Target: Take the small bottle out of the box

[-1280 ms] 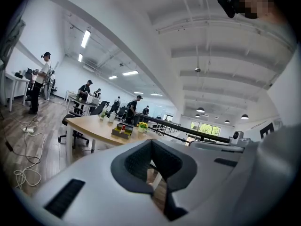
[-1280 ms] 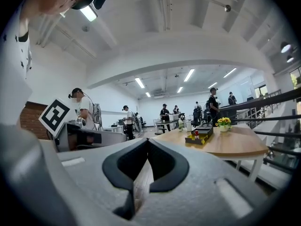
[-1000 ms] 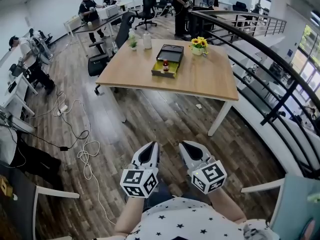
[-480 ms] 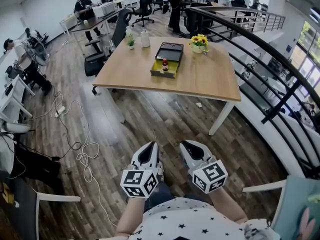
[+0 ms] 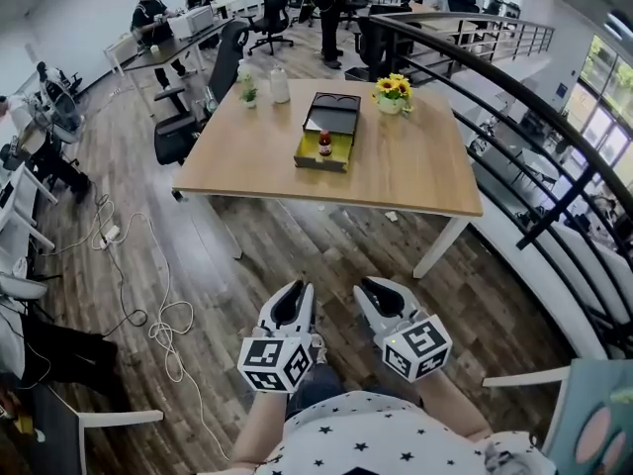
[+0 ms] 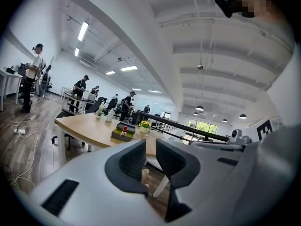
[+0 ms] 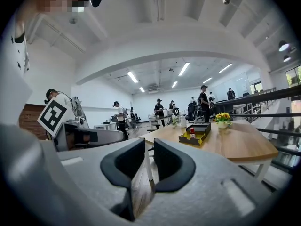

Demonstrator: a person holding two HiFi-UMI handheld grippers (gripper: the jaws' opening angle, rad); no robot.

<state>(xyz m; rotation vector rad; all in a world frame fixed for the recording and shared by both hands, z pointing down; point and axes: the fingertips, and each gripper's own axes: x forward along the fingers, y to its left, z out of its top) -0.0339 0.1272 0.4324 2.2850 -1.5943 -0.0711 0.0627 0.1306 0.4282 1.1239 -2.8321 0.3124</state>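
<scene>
Both tools have just been opening from pressed together. The left tool (image 6: 150, 155) and right tool (image 7: 148, 160) now stand slightly spread, with nothing between their jaws. The light wooden surface (image 5: 415, 171) sits nearer than a second ago, yet well ahead. On it the small red-capped bottle (image 5: 324, 143) stands upright in the open dark box with yellow-green lining (image 5: 318, 162). The approach seems under way, with a grasp not yet possible.

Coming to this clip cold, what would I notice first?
A wooden table stands ahead, bearing an open box with a small bottle in it and yellow flowers beside. Near the bottom, well short of it, the left gripper and right gripper have just been opening, nothing between their jaws.
</scene>
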